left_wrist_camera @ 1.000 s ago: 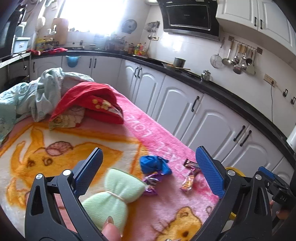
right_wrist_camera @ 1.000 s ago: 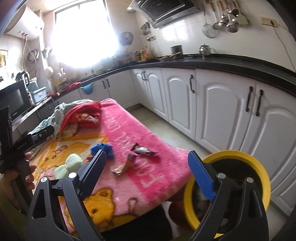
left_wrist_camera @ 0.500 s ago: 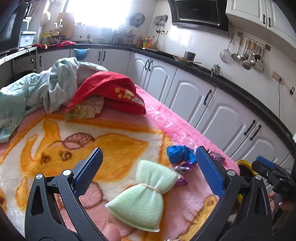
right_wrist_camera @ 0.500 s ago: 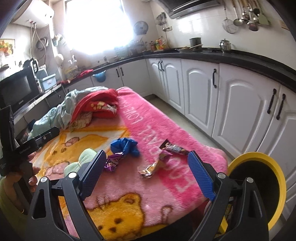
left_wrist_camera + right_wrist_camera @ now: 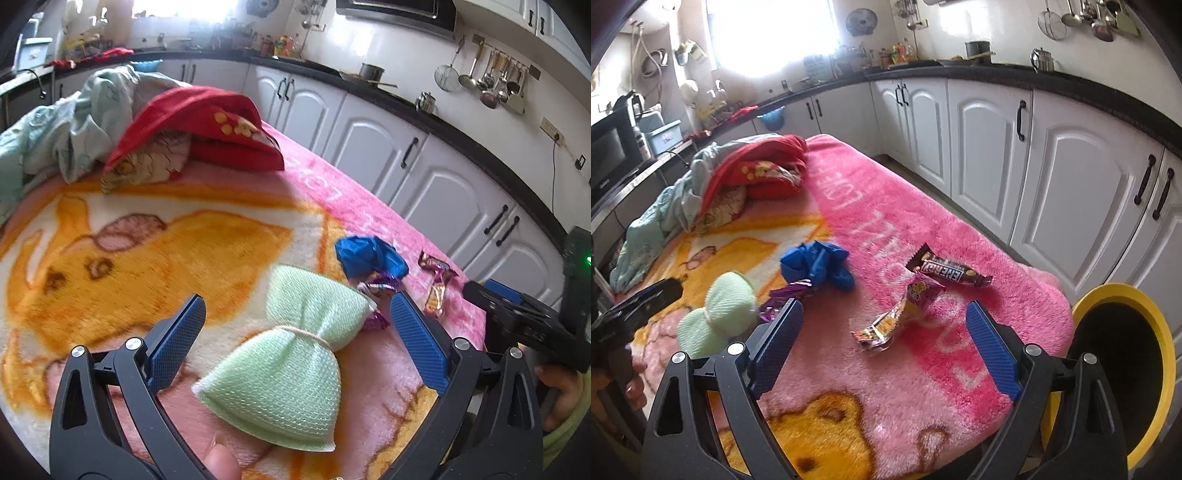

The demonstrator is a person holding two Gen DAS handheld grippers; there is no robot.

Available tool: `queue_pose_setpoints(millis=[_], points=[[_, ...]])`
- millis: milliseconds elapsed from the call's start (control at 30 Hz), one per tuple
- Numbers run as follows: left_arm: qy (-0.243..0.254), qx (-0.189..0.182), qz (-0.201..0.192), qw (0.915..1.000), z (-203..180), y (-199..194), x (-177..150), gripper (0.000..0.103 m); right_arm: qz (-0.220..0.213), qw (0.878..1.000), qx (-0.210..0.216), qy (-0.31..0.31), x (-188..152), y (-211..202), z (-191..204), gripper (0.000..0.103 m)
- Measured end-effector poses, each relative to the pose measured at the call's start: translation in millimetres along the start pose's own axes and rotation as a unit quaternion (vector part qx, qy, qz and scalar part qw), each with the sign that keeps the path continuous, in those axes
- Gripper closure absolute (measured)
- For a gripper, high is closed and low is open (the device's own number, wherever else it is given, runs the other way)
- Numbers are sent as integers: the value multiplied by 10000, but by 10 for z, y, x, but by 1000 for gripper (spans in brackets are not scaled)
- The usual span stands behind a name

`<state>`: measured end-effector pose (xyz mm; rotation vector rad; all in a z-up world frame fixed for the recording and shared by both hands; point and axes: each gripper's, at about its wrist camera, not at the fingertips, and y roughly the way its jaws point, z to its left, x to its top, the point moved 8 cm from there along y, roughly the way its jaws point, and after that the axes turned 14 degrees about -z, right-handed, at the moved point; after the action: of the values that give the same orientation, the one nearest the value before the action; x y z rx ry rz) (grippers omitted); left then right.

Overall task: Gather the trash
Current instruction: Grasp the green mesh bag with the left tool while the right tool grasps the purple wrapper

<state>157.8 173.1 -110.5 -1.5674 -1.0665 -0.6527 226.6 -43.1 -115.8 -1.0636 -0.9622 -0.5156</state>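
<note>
Above the blanket [image 5: 871, 398], both grippers tilted downward, seemingly wide-jawed.

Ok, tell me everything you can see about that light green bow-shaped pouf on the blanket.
The green pouf is a pale mint, mesh-textured cloth pad cinched at the middle by a thin cream string, so it flares out like a bow. It looks soft and puffy. It lies flat on the pink and orange blanket, slanted, between the open fingers of the left gripper, which do not press on it. A purple wrapper touches its far end.
</note>
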Motion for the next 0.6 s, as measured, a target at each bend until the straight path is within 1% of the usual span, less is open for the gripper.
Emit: queue_pose_setpoints(millis=[133, 200, 233, 333, 400, 433, 467, 500, 533, 567, 600], points=[[153, -7, 257, 9996, -36, 93, -133, 11, 195, 9998, -37, 42, -81, 189, -19, 16], [252, 1, 414, 9988, -55, 139, -210, 11, 304, 9995, -55, 119, -124, 286, -41, 21], [282, 16, 460, 9985, -51, 154, -233, 11, 374, 9991, -46, 200, -150, 343, -54, 22], [310, 30, 564, 9979, -40, 187, -287, 11, 522, 9977, -96, 418, -212, 468, -97, 30], [321, 87, 663, 9972, -5, 211, -326, 11, 592, 9966, -82, 565, -240, 527, -120, 37], [321, 111, 692, 9970, 6, 218, -339, 11, 614, 9963, -79, 589, -248, 546, -122, 39], [298, 125, 731, 9968, 27, 226, -354, 11, 637, 9961, -96, 598, -260, 567, -133, 45], [252, 111, 782, 9966, 46, 235, -371, 11, 639, 9961, -137, 585, -268, 581, -153, 54], [204, 106, 833, 9963, 63, 245, -390, 11, 632, 9962, -175, 566, -276, 587, -171, 57], [162, 123, 856, 9961, 81, 249, -401, 12, 620, 9963, -229, 541, -284, 586, -197, 66], [129, 128, 864, 9961, 92, 251, -406, 14, 609, 9964, -246, 534, -291, 578, -220, 72]])
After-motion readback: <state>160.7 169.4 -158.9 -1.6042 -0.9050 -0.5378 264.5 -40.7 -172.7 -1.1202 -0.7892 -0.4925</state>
